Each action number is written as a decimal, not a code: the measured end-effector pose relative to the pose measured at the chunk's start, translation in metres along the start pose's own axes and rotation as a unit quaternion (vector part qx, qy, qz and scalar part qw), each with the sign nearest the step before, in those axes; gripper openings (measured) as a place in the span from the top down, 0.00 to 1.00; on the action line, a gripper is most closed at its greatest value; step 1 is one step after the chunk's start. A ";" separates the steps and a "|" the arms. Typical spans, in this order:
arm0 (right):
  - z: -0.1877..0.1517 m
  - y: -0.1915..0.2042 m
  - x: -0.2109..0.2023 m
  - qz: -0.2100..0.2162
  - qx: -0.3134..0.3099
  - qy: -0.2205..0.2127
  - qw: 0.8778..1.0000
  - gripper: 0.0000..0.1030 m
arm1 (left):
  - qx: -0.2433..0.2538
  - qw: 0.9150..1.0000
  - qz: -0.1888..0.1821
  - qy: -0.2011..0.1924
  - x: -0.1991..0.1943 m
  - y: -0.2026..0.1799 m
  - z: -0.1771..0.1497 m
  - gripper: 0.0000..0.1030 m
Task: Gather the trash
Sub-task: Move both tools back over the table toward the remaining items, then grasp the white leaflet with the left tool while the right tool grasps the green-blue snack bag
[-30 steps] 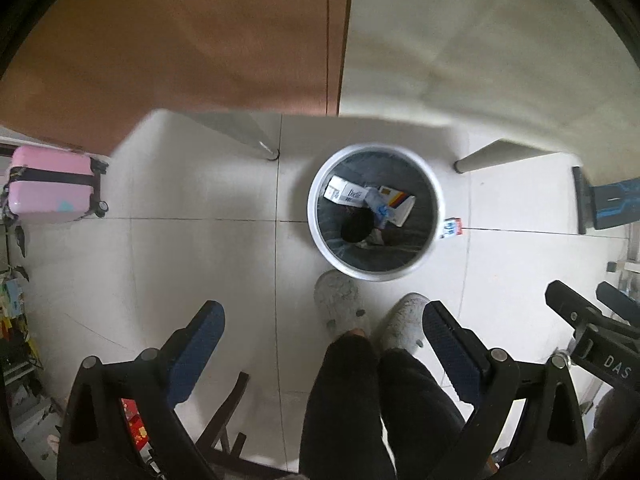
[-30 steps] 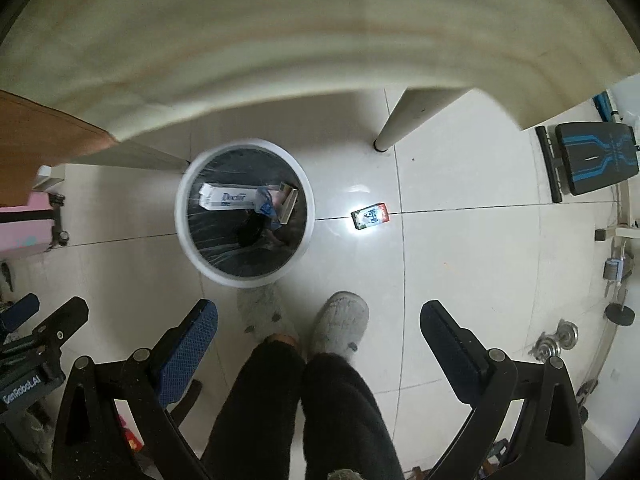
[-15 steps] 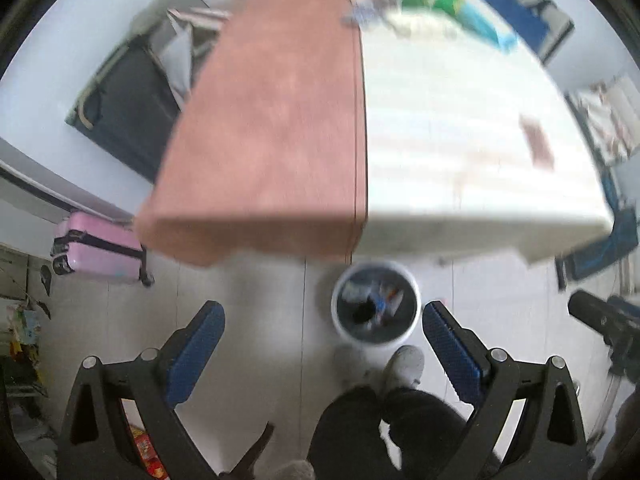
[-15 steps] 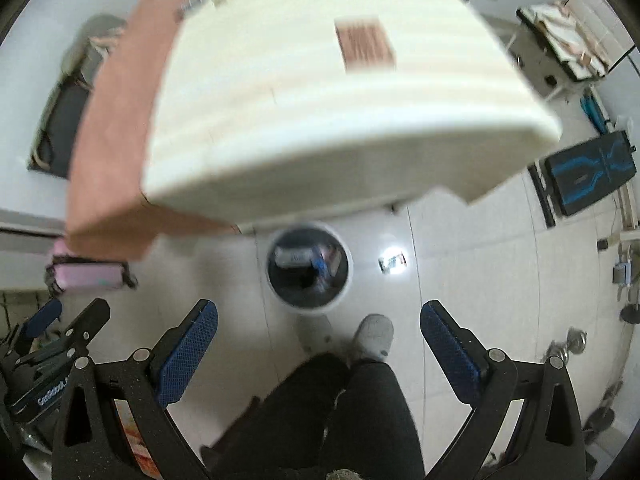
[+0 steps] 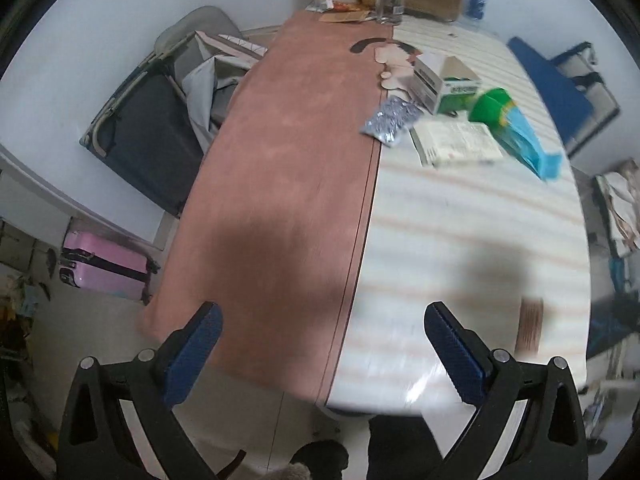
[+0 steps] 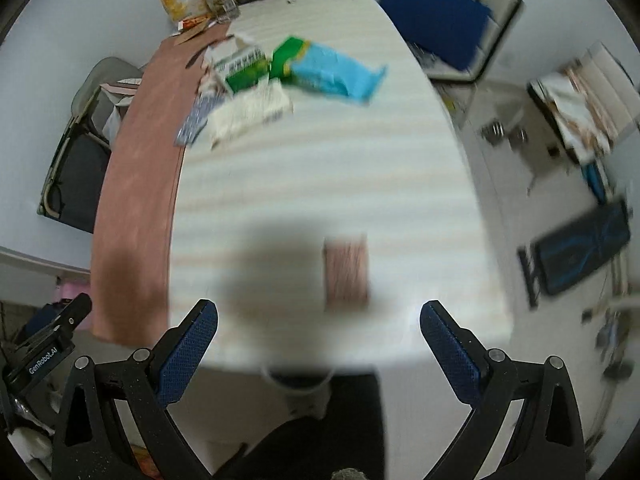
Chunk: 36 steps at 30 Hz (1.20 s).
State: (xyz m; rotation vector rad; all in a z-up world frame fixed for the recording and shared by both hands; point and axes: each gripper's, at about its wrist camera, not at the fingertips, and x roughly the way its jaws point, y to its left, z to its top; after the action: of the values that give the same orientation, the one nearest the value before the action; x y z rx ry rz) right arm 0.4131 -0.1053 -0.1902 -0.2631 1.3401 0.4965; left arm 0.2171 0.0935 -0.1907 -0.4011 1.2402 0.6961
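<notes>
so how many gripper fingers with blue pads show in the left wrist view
2. One finger at the lower left over the brown table half, one at the lower right over the pale striped half; the left gripper is open, holding nothing.

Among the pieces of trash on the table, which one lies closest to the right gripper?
The small brownish-pink card, lying alone on the pale tabletop just ahead of the open right gripper. The blue-green wrapper, white-green box and silver blister pack cluster at the far end.
</notes>
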 end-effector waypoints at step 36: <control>0.255 -0.084 0.207 0.020 -0.098 0.153 0.983 0.25 | 0.558 0.825 0.080 0.033 0.141 -0.241 0.121 0.00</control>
State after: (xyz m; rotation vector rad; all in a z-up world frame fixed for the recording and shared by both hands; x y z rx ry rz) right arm 0.7042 -0.0216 -0.3428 -0.4923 1.5999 0.6417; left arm 0.4893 0.0304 -0.3109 0.6691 1.5384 -0.0013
